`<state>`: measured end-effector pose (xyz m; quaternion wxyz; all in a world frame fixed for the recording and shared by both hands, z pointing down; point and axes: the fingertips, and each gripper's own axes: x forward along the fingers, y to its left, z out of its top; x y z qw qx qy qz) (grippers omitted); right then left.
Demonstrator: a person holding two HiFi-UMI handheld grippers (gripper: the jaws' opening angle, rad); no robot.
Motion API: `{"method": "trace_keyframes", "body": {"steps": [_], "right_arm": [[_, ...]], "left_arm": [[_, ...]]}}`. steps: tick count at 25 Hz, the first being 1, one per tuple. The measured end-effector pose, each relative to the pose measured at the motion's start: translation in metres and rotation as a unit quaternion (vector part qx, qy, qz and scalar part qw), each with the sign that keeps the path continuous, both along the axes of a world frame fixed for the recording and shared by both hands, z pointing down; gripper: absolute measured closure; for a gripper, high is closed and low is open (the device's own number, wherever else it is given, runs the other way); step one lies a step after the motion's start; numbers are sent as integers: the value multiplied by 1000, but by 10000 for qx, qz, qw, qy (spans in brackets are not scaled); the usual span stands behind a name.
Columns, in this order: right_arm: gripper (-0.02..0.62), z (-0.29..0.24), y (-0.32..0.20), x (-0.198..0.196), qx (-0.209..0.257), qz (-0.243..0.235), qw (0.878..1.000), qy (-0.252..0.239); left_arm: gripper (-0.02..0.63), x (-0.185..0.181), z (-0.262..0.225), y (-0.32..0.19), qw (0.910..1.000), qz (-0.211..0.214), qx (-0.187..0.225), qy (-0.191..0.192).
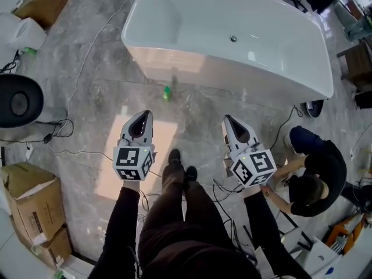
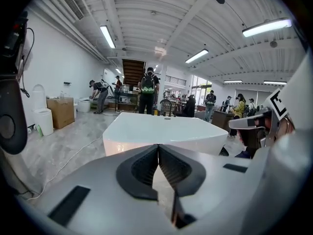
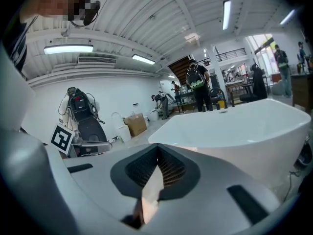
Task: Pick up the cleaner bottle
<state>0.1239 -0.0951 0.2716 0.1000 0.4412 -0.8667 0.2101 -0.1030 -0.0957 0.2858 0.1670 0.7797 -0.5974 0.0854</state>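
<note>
A small green cleaner bottle [image 1: 166, 93] stands on the grey stone floor, just in front of the white bathtub [image 1: 174, 63]. My left gripper [image 1: 143, 114] hangs below and slightly left of the bottle, well short of it, with its jaws shut and nothing between them. My right gripper [image 1: 226, 118] is level with it, to the bottle's lower right, also closed and empty. In the left gripper view the left gripper [image 2: 158, 146] has its pads pressed together, and the tub [image 2: 166, 131] lies ahead. The right gripper [image 3: 157, 147] looks the same, facing the tub [image 3: 234, 126]. Neither gripper view shows the bottle.
A person [image 1: 314, 173] crouches at the right by the tub's end. A black round device [image 1: 17, 102] and cables [image 1: 64, 127] lie at the left, with cardboard boxes [image 1: 29, 196] below. My own shoes [image 1: 174, 156] stand between the grippers. Several people stand far behind the tub.
</note>
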Motion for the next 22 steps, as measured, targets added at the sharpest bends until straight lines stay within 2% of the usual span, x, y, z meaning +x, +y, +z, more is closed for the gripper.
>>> {"method": "trace_keyframes", "body": {"steps": [8, 14, 22], "right_arm": [[595, 30, -37, -21, -37, -31, 10000, 65], [595, 73, -57, -19, -10, -214, 9997, 142], [595, 160, -80, -18, 97, -442, 9988, 211]], "left_arm": [[598, -16, 51, -31, 9996, 101, -254, 3], [597, -8, 105, -45, 9994, 177, -306, -25], [498, 2, 212, -68, 9987, 257, -297, -312]]}}
